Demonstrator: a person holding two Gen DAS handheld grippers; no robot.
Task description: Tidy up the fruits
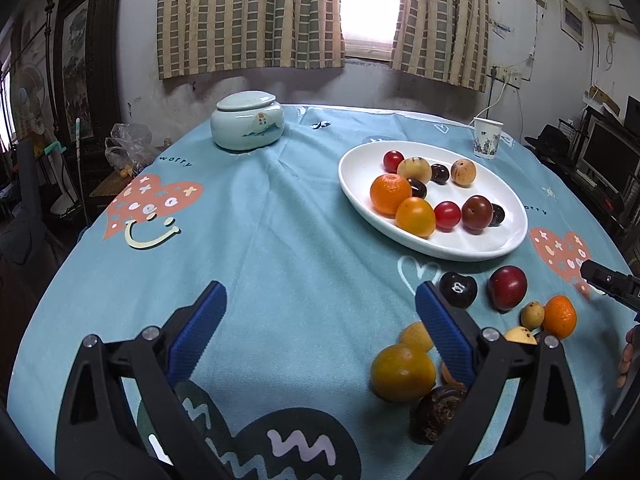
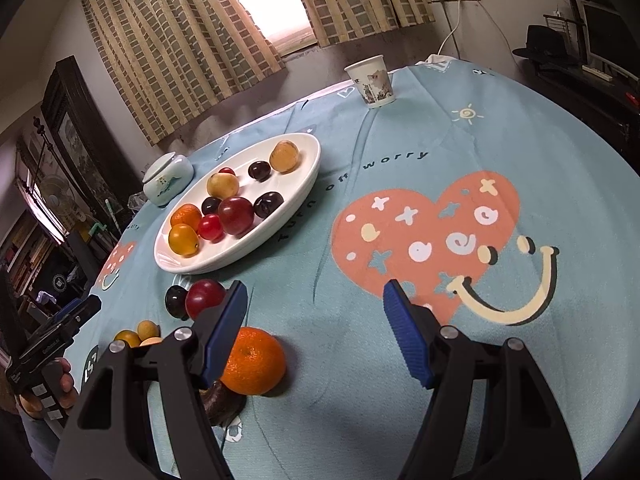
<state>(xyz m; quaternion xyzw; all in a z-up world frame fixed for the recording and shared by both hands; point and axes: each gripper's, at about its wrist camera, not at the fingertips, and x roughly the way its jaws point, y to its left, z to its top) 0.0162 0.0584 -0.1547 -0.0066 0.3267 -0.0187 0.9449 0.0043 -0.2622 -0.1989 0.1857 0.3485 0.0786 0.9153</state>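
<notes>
We see loose fruit on the worktop (image 1: 304, 248): an orange mandarin (image 2: 253, 361) touches the outer side of our right tongs' (image 2: 314, 330) left finger, with a red plum (image 2: 204, 298) and dark cherry (image 2: 176, 300) just beyond. A yellow fruit (image 1: 402, 372) sits beside our left tongs (image 1: 320, 322). Both tongs gape wide, holding nothing. The white plate (image 1: 480, 246) of fruit lies farther ahead.

A teal tablecloth (image 1: 280, 240) is showing coral hearts (cream smiles beneath), a white plate (image 1: 360, 160) is carrying orange, red and dark fruit, and checked beige-green curtains (image 1: 248, 16) are hanging behind a pale celadon jar (image 1: 246, 124)
</notes>
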